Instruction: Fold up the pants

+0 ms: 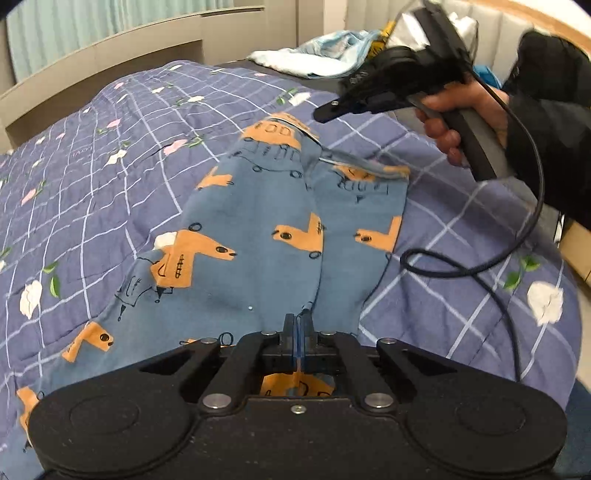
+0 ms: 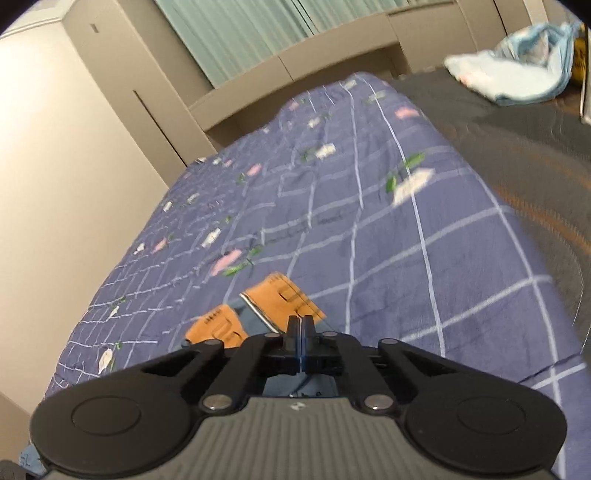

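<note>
Two legs of blue pants (image 1: 258, 236) with orange print spread side by side over a purple checked quilt (image 1: 92, 155) on the bed, cuffs at the far end, waist end at the near edge. Left hand-held gripper (image 1: 298, 325) clamped on a pinch of pants fabric at the near end, right where both legs meet, fingers pressed together with blue cloth caught between. Right hand-held gripper (image 1: 327, 110) raised above the far cuffs, gripped by a hand (image 1: 465, 114) in a dark sleeve, clear of the fabric in the left wrist view. Fingers drawn tight together in the right wrist view (image 2: 301, 328), nothing visibly between; orange-printed cuffs (image 2: 280, 295) just beyond and below the tips. Right leg's cuff edge flipped up, showing a pale inner hem. Black cable (image 1: 517, 236) looping down from the right device over the quilt, beside the right leg but off the pants. Farther off, a light blue cloth (image 1: 325, 51) heaped on a dark sheet (image 2: 498, 122) past the quilt's edge, well apart from the pants. Beige cabinets (image 2: 74, 166) and a pale green curtain (image 2: 258, 33) along the far side. Blur over much of the right wrist view.
</note>
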The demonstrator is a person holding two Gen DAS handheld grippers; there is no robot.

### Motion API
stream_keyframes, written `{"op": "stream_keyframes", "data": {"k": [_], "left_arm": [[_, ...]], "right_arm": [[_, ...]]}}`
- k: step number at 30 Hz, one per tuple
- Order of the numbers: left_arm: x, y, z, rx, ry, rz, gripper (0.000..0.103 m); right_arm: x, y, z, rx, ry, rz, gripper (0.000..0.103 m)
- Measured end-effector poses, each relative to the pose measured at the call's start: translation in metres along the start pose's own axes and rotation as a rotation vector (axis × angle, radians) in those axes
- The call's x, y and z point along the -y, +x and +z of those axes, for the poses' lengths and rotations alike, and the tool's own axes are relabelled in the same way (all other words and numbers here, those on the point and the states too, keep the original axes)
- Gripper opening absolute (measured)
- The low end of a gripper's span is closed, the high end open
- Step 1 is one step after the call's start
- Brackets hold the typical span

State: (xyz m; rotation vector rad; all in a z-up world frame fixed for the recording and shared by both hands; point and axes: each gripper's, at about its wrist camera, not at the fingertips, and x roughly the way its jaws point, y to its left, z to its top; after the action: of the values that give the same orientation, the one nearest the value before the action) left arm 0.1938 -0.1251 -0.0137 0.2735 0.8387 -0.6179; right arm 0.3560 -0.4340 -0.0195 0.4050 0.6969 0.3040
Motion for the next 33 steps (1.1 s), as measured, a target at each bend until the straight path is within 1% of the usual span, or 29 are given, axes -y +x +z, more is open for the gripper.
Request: {"op": "stream_keyframes", "data": {"k": [3,4,6,7,8,10,12,13,14,15,16,17,19,23,25,27,30,33], "left_arm": [[-0.003,-0.006,0.001,0.012,-0.01,-0.003,0.0],[-0.003,-0.007,0.001,0.011,-0.01,0.0,0.0],[-0.004,-0.008,0.001,0.011,-0.013,0.007,0.0],[-0.004,-0.008,0.001,0.009,-0.019,0.008,0.0],[-0.004,-0.007,0.002,0.007,-0.023,0.008,0.0],[-0.005,-0.006,0.002,0.003,-0.027,0.01,0.0],[-0.003,-0.004,0.002,-0.002,-0.028,0.01,0.0],[-0.003,-0.003,0.002,-0.005,-0.029,0.01,0.0],[-0.003,-0.002,0.002,-0.006,-0.03,0.011,0.0],[-0.003,-0.002,0.002,-0.007,-0.033,0.013,0.0],[-0.003,-0.003,0.002,-0.005,-0.036,0.014,0.0],[-0.004,-0.004,0.002,-0.002,-0.038,0.017,0.0],[-0.005,-0.008,0.003,0.013,-0.041,0.027,0.0],[-0.01,-0.024,0.007,0.049,-0.053,0.033,0.0],[-0.012,-0.036,0.008,0.063,-0.043,0.033,0.0],[-0.011,-0.046,0.006,0.063,-0.022,0.018,0.0],[-0.006,-0.049,-0.002,0.033,0.015,0.005,0.0],[-0.001,-0.04,-0.015,-0.012,0.037,-0.004,0.0]], "right_arm": [[-0.002,-0.008,0.004,0.002,-0.017,-0.013,0.0],[-0.001,-0.008,0.005,-0.002,-0.009,-0.024,0.005],[0.006,-0.005,0.004,-0.019,0.023,-0.033,0.03],[0.012,-0.001,0.002,-0.027,0.046,-0.024,0.052],[0.017,0.003,0.0,-0.04,0.07,-0.018,0.055],[0.026,0.013,-0.005,-0.066,0.113,-0.008,0.055],[0.033,0.021,-0.01,-0.073,0.16,0.009,0.055],[0.037,0.025,-0.012,-0.068,0.191,0.025,0.05],[0.041,0.027,-0.013,-0.057,0.22,0.037,0.038],[0.044,0.029,-0.013,-0.044,0.25,0.052,0.03],[0.047,0.031,-0.013,-0.035,0.275,0.068,0.017],[0.049,0.031,-0.013,-0.028,0.286,0.075,0.012],[0.049,0.028,-0.012,-0.006,0.281,0.085,0.007],[0.04,0.002,-0.008,0.051,0.237,0.075,0.006],[0.033,-0.02,-0.006,0.063,0.202,0.064,0.006],[0.027,-0.044,-0.009,0.061,0.155,0.037,0.006],[0.022,-0.07,-0.022,0.025,0.104,-0.005,0.006],[0.023,-0.078,-0.039,-0.025,0.073,-0.048,0.006]]}}
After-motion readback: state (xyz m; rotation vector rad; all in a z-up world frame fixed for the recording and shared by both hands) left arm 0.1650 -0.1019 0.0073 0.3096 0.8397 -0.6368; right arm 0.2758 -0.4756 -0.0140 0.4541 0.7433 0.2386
